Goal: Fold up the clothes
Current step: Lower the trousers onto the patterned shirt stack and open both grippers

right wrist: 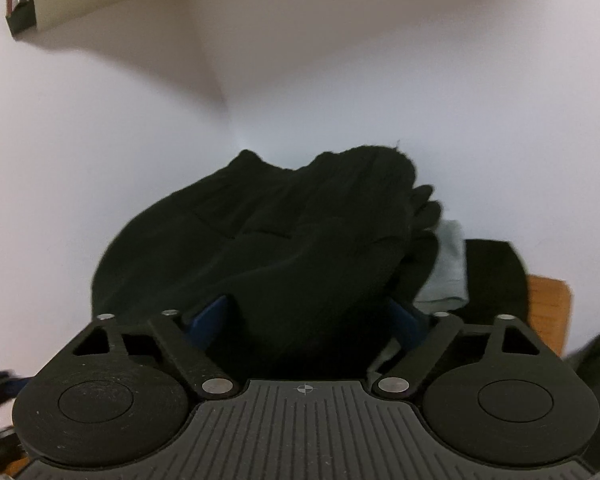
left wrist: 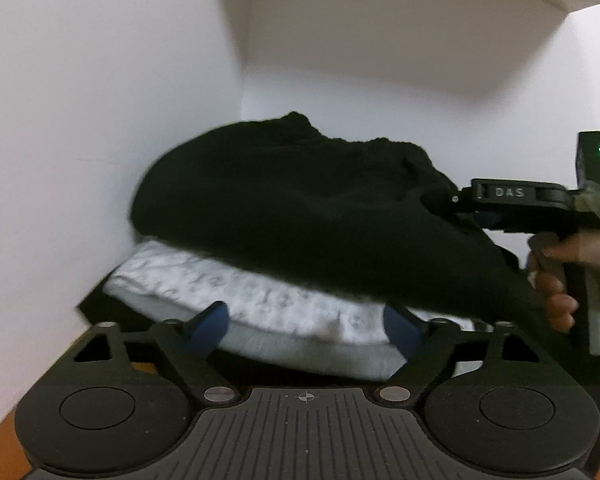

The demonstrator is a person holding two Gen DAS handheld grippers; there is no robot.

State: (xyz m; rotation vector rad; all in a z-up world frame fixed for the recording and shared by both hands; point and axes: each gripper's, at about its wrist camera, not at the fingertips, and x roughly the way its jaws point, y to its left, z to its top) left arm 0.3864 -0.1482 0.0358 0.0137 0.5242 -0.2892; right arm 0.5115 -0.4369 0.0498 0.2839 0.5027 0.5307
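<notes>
A black knit garment (left wrist: pixel 300 208) lies crumpled on top of a folded white garment with a grey pattern (left wrist: pixel 260 300), in a corner between white walls. My left gripper (left wrist: pixel 304 328) is low at the near edge of this stack. Its jaws stand wide, with the white garment between the blue pads (left wrist: pixel 208 328). The right wrist view shows my right gripper (right wrist: pixel 308 320) pushed against the black garment (right wrist: pixel 280 240), jaws wide and black cloth filling the gap between them. Seen from the left wrist, a person's hand (left wrist: pixel 560 280) holds that gripper at the stack's right side.
A pale grey-blue garment (right wrist: pixel 448 272) and another dark one (right wrist: pixel 496 276) lie to the right of the stack on a wooden table (right wrist: pixel 548 304). White walls (left wrist: pixel 100 120) close in behind and to the left. A dark shelf end (right wrist: pixel 20 12) hangs high on the left.
</notes>
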